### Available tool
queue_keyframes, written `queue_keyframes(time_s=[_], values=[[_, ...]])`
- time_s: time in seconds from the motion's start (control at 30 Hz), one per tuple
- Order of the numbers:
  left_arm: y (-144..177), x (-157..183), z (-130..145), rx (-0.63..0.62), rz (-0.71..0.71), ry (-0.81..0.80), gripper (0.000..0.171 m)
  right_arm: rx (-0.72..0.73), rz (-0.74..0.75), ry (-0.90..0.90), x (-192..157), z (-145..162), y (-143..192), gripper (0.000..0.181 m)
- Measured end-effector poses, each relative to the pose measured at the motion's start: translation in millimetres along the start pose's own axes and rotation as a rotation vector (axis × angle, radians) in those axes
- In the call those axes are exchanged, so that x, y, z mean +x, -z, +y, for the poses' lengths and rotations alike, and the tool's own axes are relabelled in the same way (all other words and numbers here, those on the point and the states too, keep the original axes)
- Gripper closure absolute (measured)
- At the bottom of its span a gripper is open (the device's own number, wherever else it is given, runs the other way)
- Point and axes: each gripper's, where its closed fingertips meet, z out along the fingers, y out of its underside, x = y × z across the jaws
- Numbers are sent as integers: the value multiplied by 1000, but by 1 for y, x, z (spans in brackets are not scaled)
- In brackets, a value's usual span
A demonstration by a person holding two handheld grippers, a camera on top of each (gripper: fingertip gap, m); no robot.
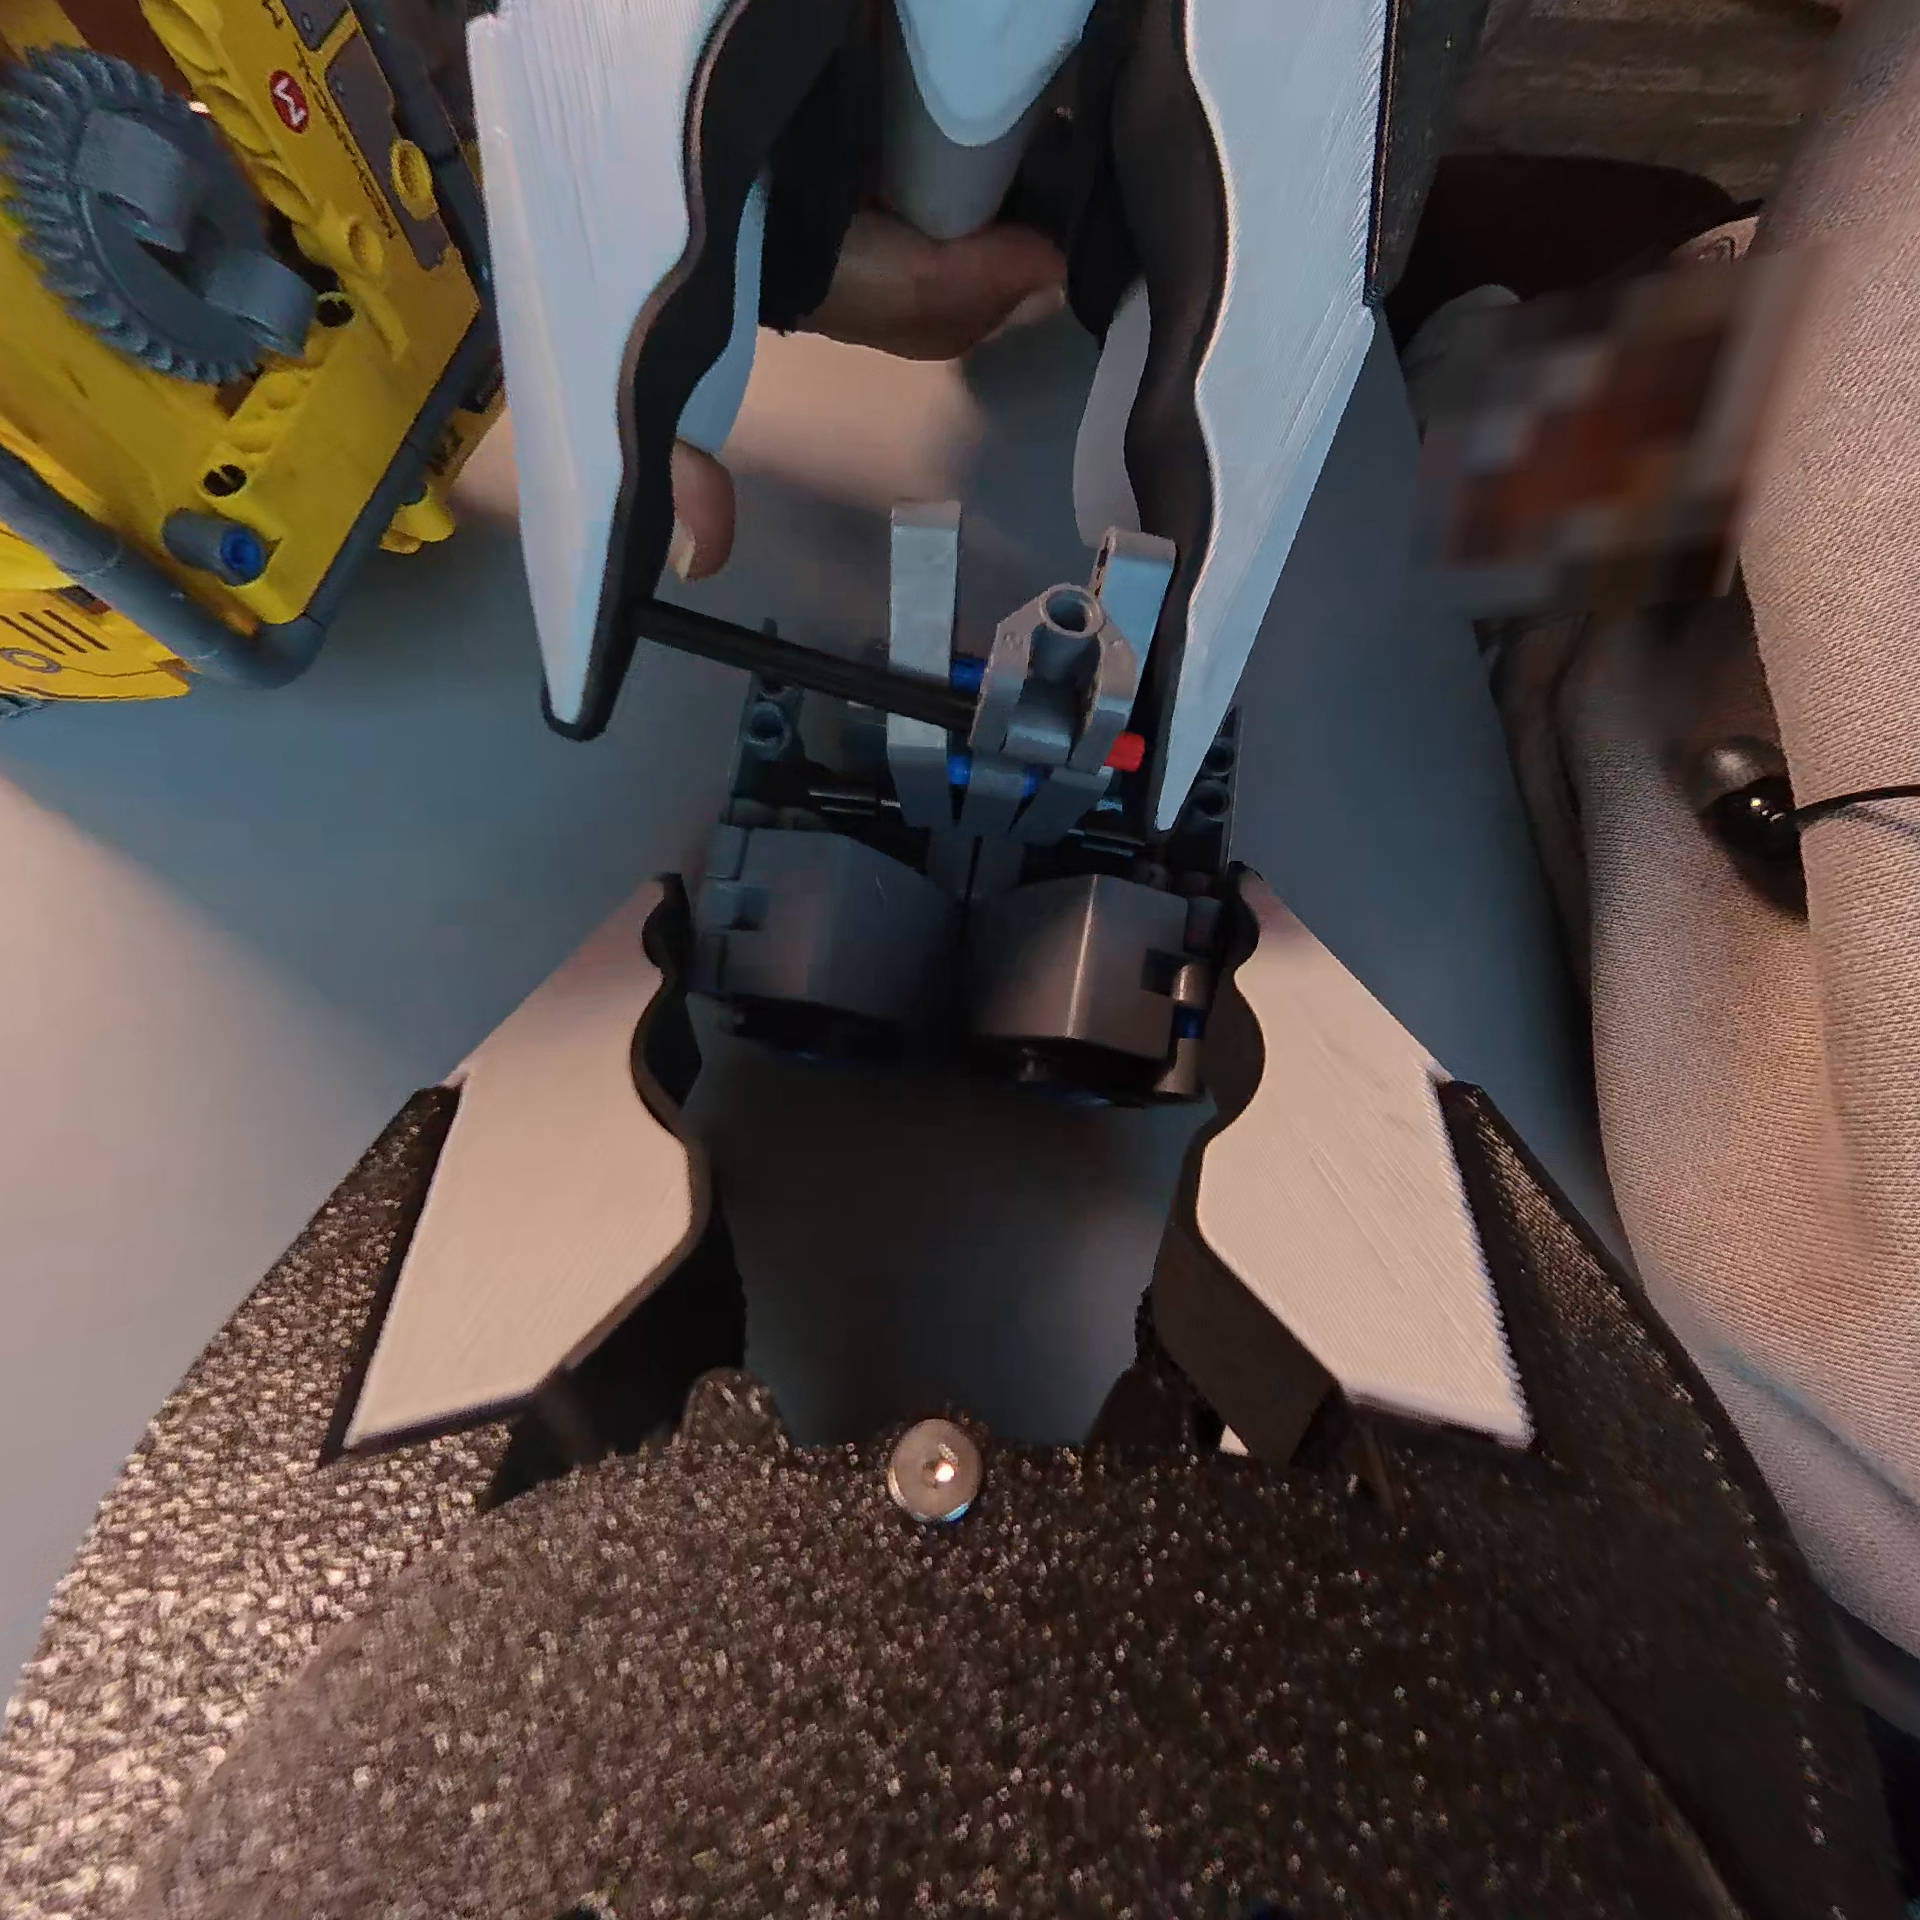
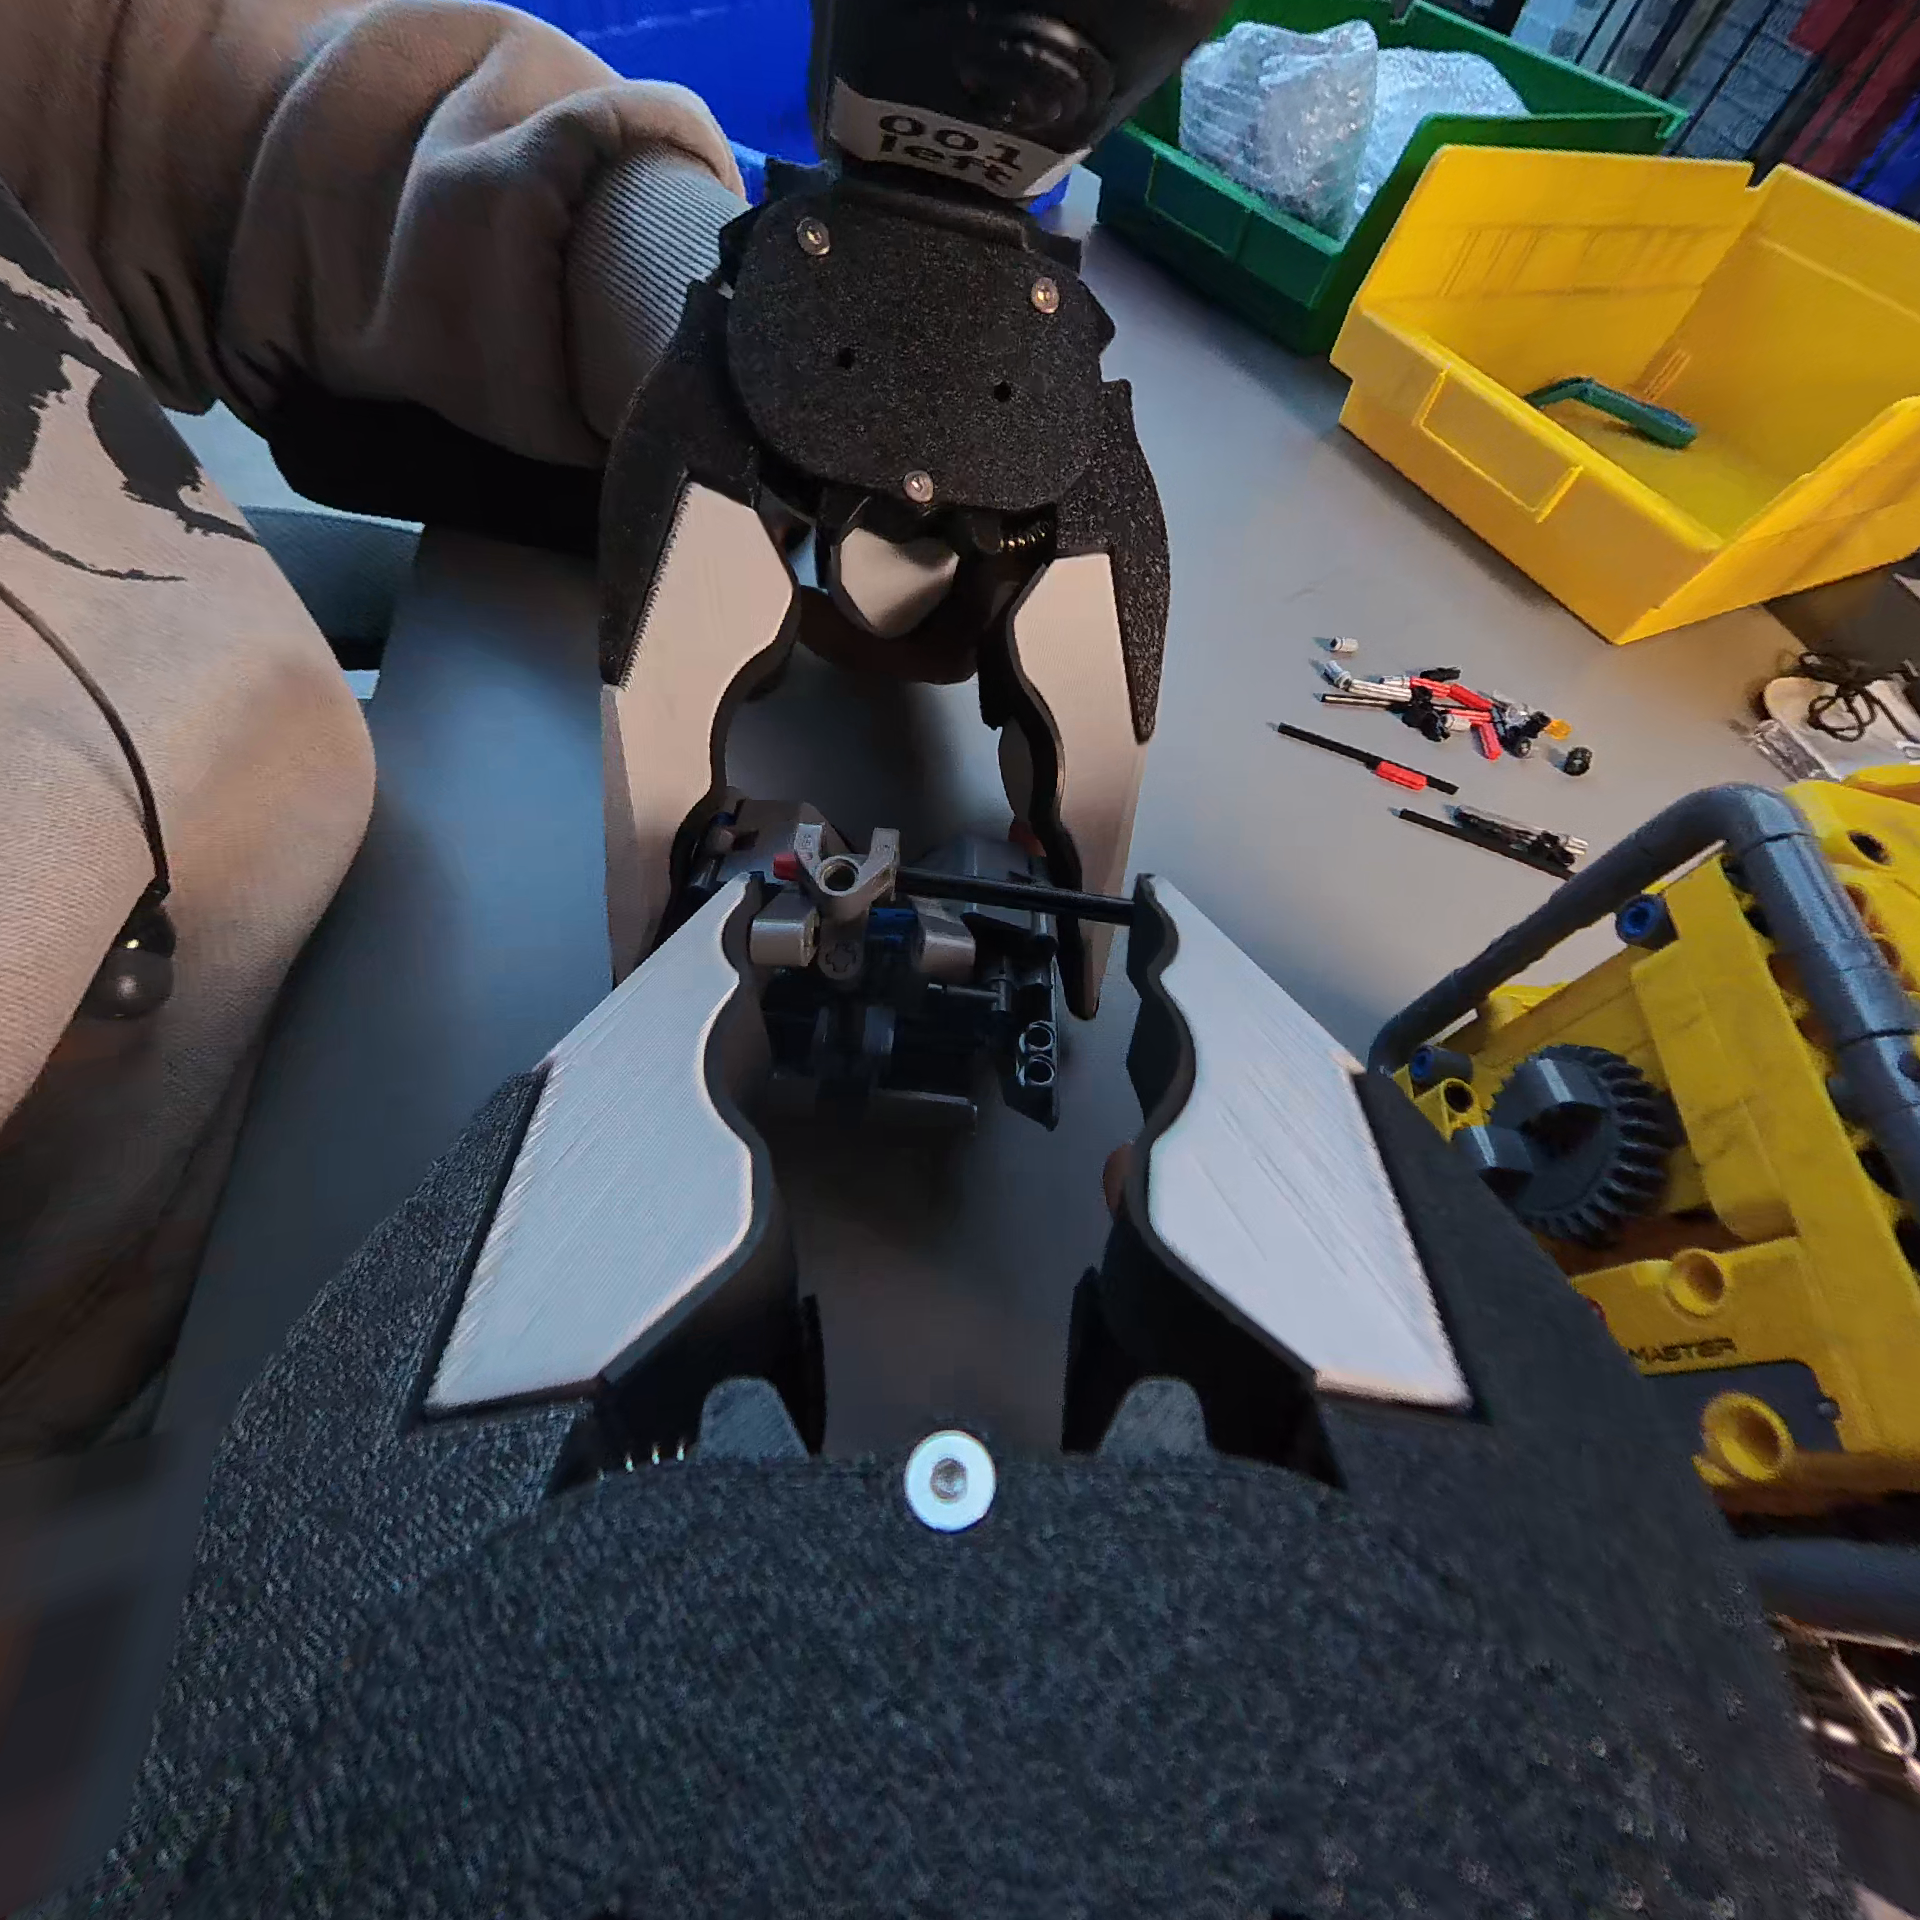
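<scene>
My left gripper (image 1: 956, 888) is shut on a dark grey brick assembly (image 1: 831, 925) and grips its two rounded blocks from both sides above the grey table. My right gripper (image 1: 868, 769) comes in from the opposite side. It is closed across a black axle (image 1: 790, 665) and the light grey connector (image 1: 1060, 675) that the axle runs into. In the right wrist view, one tip of my right gripper (image 2: 940, 894) presses the axle (image 2: 1018, 896) at its free end and the other tip presses the connector (image 2: 842, 883). The left gripper (image 2: 860, 982) holds the assembly (image 2: 904, 1039) from behind.
A yellow brick model with a grey gear (image 2: 1662, 1195) stands close by, and it also shows in the left wrist view (image 1: 156, 312). A yellow bin (image 2: 1496, 468), a green bin (image 2: 1226, 229) and several loose small parts (image 2: 1455, 717) lie farther back. A person's sleeve (image 2: 364, 208) is beside the left gripper. Spacing between my two grippers at the tips: around 5 cm.
</scene>
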Motion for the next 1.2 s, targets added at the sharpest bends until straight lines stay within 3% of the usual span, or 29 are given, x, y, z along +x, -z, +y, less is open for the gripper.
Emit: queue_keyframes(time_s=[0.27,0.3,0.4,0.53,0.87,0.97,1.03,1.1,1.17,1.2], values=[[32,-13,-16,148,-152,4,76,-79,130,33,14,13,-4,112],[33,-15,-16,143,-196,-15,78,-92,129,42,12,15,-5,126],[45,-23,-20,157,-326,-99,109,-61,143,40,14,10,-2,134],[44,-19,-18,152,-294,-83,119,-53,104,2,13,10,-2,126],[52,-27,-22,202,-291,-42,152,-51,114,36,23,7,5,149],[67,-42,-26,264,-319,29,146,-84,106,53,27,9,8,158],[67,-56,-16,246,-303,121,124,-115,120,65,35,11,11,158],[53,-53,-7,220,-169,232,102,-116,98,58,38,11,12,158],[40,-47,-5,182,-102,238,95,-88,56,91,33,8,11,159],[40,-44,-9,186,-93,200,103,-80,54,115,34,8,11,158]])
